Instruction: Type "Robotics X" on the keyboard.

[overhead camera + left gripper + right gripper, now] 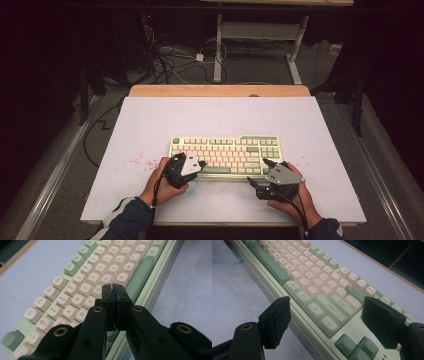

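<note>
The left gripper (pixel 113 287), clenched, hovers over the keyboard (pixel 225 155); pressing off-centre could hit two keys. The right gripper (pixel 325 315) gapes.

The table (pixel 150 125) has a pale, whitish top with a bare wooden strip (pixel 220 90) along its far edge at 12 o'clock. 1 keyboard (pixel 226 150) with cream and green keys lies flat on it, a little toward 6 o'clock of the middle, its long side parallel to the near edge. A scatter of small red specks (pixel 136 161) marks the surface just beside the keyboard at 9 o'clock.
</note>
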Demonstrator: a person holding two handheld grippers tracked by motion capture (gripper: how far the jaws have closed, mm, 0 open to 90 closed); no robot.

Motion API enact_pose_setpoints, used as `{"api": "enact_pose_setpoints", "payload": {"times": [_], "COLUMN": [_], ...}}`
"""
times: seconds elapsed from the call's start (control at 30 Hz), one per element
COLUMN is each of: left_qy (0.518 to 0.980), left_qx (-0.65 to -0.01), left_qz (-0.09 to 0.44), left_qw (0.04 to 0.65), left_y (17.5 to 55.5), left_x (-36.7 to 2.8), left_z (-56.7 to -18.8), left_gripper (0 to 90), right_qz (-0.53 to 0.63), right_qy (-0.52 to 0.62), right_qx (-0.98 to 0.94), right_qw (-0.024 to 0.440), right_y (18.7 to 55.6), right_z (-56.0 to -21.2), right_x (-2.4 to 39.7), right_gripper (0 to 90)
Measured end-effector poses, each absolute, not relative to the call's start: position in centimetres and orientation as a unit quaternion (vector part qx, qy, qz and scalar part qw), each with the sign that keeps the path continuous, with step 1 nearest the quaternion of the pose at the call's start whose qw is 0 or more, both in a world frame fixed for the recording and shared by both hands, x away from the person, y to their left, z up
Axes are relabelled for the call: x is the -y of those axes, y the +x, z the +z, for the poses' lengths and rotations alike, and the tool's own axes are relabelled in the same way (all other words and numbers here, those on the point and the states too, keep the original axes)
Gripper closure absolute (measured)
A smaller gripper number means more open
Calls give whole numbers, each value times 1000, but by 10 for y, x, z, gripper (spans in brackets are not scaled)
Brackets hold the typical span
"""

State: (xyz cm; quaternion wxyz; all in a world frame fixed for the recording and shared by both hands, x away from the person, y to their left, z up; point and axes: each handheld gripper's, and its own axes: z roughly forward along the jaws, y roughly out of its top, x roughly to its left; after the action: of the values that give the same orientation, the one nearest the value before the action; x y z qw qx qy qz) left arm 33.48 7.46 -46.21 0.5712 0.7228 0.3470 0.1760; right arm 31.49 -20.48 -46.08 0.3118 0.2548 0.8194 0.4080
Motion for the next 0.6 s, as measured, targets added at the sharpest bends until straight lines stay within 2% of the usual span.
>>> {"api": "enact_pose_setpoints", "payload": {"times": [0.1,0.23,0.37,0.5,0.6], "left_qy": [718,712,701,692,683], "left_qx": [-347,-345,-348,-350,-353], "left_qz": [184,188,197,224,226], "left_qw": [574,582,591,591,598], "left_y": [336,336,335,333,331], "left_x": [-79,-86,-92,-97,-105], "left_z": [-460,-459,-458,-462,-463], "left_gripper": [804,695,538,321,247], "right_qz": [408,409,410,412,413], "right_qy": [255,255,258,259,261], "right_qx": [-819,-819,-817,-814,-813], "right_qw": [312,313,314,316,317], "right_y": [315,315,315,315,315], "right_z": [-461,-460,-459,-458,-458], "right_x": [205,205,206,207,208], "right_gripper": [243,243,243,243,242]}}
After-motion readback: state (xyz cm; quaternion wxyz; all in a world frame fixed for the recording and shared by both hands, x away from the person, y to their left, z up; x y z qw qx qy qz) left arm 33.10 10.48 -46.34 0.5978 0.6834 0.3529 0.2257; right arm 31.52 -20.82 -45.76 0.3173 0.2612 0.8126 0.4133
